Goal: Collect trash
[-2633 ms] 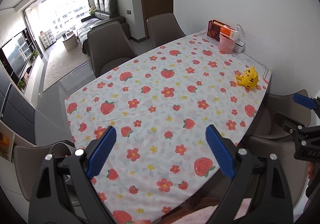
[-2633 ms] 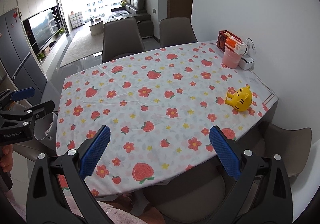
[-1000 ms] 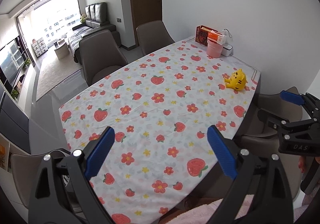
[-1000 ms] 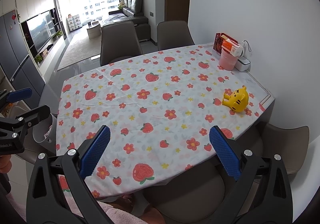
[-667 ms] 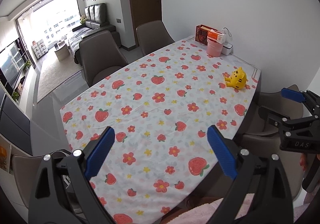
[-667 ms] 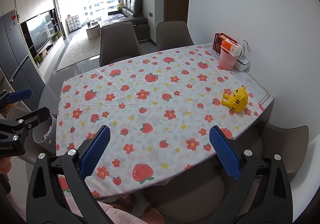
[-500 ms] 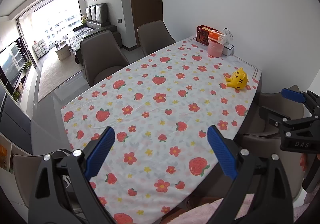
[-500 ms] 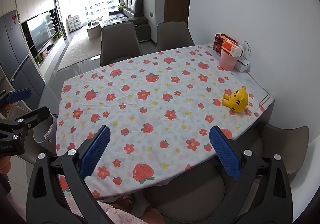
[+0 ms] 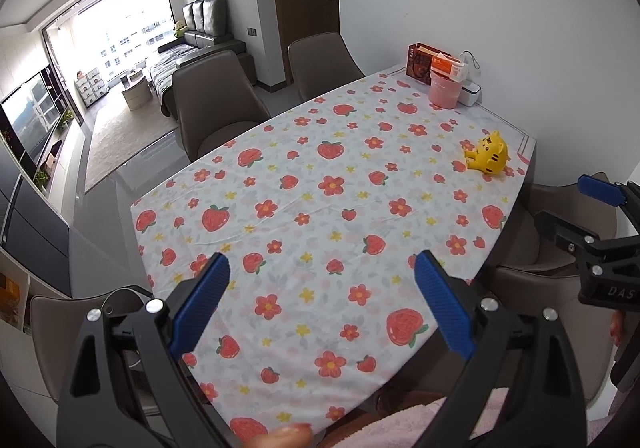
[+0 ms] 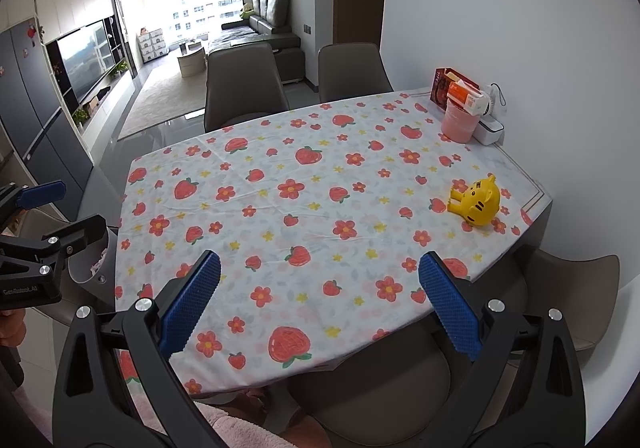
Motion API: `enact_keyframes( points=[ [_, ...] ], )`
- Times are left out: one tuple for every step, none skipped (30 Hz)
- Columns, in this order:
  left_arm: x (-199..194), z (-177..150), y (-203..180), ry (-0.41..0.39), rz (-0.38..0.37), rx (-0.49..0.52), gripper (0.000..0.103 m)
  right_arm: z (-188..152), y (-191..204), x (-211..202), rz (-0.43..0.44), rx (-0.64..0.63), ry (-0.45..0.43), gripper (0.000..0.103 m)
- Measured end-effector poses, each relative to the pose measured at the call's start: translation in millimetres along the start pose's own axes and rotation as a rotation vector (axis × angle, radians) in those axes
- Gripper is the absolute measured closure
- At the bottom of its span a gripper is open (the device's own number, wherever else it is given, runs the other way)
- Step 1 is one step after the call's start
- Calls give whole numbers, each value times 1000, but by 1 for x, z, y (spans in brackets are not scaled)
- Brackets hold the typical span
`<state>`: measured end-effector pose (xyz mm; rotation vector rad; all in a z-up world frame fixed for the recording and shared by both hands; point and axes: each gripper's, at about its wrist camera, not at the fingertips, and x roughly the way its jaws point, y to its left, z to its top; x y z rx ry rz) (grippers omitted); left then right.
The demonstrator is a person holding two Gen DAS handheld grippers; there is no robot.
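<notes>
Grippers left (image 9: 320, 304) and right (image 10: 320, 302) hover above the near edge of the strawberry tablecloth (image 9: 320, 184), fingers spread wide and empty, with no trash identifiable between them, and the yellow tiger toy (image 10: 478, 202) at two o'clock.

White letters "DAS" stand on the black body of the right gripper (image 9: 600, 208), seen from the left wrist. The left gripper (image 10: 60, 208), seen from the right wrist, carries small white print that seems to read "GenRobot.AI". The red box (image 10: 440, 86) bears print too small to read.
</notes>
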<state>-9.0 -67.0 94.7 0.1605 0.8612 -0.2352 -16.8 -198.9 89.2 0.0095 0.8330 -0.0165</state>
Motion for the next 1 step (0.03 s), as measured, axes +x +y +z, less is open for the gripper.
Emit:
enact_keyframes(
  points=[
    [0, 0, 0, -1, 1, 0, 10, 0, 0, 0, 0, 0, 0, 7]
  ],
)
